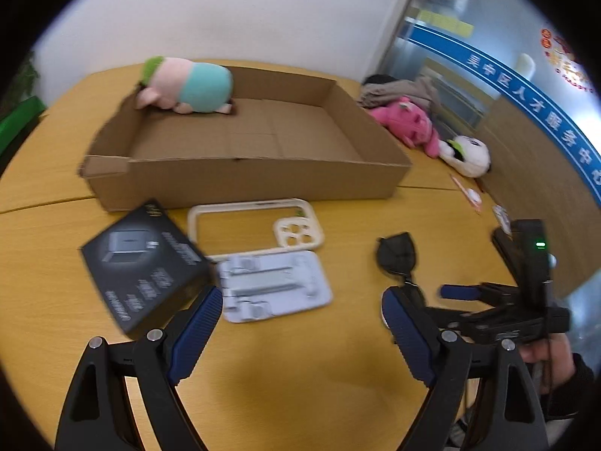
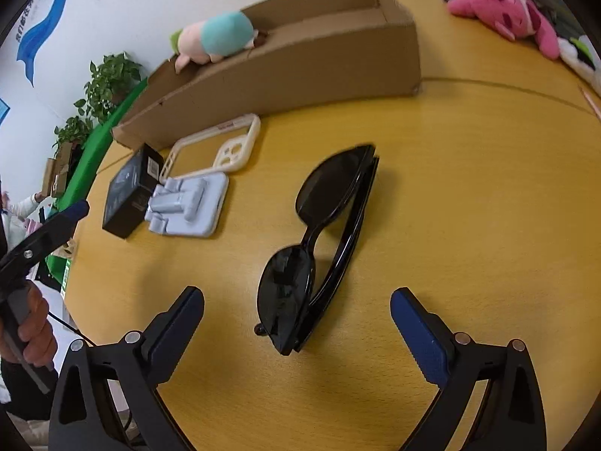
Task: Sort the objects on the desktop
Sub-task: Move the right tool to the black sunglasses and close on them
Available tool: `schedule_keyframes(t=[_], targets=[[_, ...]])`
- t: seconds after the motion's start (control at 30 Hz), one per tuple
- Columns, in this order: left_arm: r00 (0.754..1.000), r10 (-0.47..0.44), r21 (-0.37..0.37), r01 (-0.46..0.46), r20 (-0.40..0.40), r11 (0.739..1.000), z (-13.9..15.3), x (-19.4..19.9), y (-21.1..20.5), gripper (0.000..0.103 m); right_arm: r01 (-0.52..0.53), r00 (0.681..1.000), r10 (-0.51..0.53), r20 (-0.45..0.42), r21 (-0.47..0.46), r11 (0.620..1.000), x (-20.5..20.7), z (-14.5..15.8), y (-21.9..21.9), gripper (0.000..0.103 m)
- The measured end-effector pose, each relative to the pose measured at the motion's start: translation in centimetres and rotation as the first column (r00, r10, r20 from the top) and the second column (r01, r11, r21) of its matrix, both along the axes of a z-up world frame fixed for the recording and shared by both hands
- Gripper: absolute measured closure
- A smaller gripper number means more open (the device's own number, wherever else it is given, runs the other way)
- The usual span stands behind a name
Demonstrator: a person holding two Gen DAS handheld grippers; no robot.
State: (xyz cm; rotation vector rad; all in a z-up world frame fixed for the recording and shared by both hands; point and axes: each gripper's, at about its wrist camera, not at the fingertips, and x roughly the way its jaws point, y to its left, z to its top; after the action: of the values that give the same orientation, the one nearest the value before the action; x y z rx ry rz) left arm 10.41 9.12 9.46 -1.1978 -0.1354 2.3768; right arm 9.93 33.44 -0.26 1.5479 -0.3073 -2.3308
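Observation:
Black folded sunglasses [image 2: 319, 248] lie on the yellow table [image 2: 469, 206], just ahead of my open, empty right gripper [image 2: 296, 304]; they also show in the left wrist view [image 1: 398, 255]. My left gripper [image 1: 300, 308] is open and empty above the table, near a black product box [image 1: 144, 267] and a pale blue-grey phone stand [image 1: 276, 285]. A cream phone case [image 1: 259, 225] lies behind them. An open cardboard tray [image 1: 255, 180] holds a pig plush [image 1: 188, 86] at its far left corner.
A pink plush [image 1: 409, 124] and a white-and-black plush [image 1: 467, 154] lie at the table's right edge next to folded clothes [image 1: 398, 90]. A green board [image 2: 94, 161] and potted plants [image 2: 109, 79] stand beyond the table's left edge.

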Motion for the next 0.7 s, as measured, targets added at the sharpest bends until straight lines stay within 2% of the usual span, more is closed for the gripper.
schedule_keyframes(t=[0.07,0.2,0.27,0.4,0.47,0.5,0.53,0.63,0.7], targets=[[1.0,-0.032,0.011,0.032,-0.001,0.999,0.2,0.0,1.1,0.017,-0.028,0.999,0.027,0.028,0.017,0.999,-0.2,-1.1,-0.9,0.002],[0.997,-0.078,0.031,0.077,0.021,0.997,0.1,-0.2,3.5,0.019,-0.05,0.999,0.05,0.004,0.074,0.996,-0.6,-0.9,-2.2,0.005],[0.995,-0.092,0.04,0.09,0.04,0.995,-0.2,-0.4,4.3,0.02,-0.066,0.997,0.07,-0.018,0.16,0.985,-0.6,-1.0,-3.0,0.008],[0.991,-0.114,0.056,0.11,0.07,0.992,-0.8,-1.0,5.8,0.021,-0.106,0.988,0.139,-0.07,0.353,0.93,0.6,-1.3,-4.6,0.019],[0.988,-0.131,0.071,0.125,0.086,0.99,-1.2,-1.4,6.5,0.021,-0.104,0.983,0.149,-0.103,0.349,0.931,1.4,-1.2,-4.4,0.024],[0.985,-0.146,0.075,0.139,0.093,0.987,-1.5,-1.6,7.0,0.022,-0.107,0.981,0.155,-0.115,0.349,0.931,1.6,-1.1,-4.2,0.034],[0.982,-0.161,0.077,0.154,0.1,0.985,-1.8,-1.9,7.4,0.024,-0.105,0.978,0.16,-0.133,0.347,0.932,2.0,-0.9,-3.9,0.037],[0.971,-0.192,0.095,0.18,0.142,0.979,-2.9,-2.7,8.8,0.031,-0.104,0.973,0.166,-0.161,0.336,0.936,2.9,-0.9,-3.3,0.04],[0.96,-0.226,0.141,0.203,0.168,0.969,-3.7,-3.3,9.4,0.031,-0.097,0.972,0.158,-0.175,0.312,0.945,3.4,-0.9,-2.9,0.044]])
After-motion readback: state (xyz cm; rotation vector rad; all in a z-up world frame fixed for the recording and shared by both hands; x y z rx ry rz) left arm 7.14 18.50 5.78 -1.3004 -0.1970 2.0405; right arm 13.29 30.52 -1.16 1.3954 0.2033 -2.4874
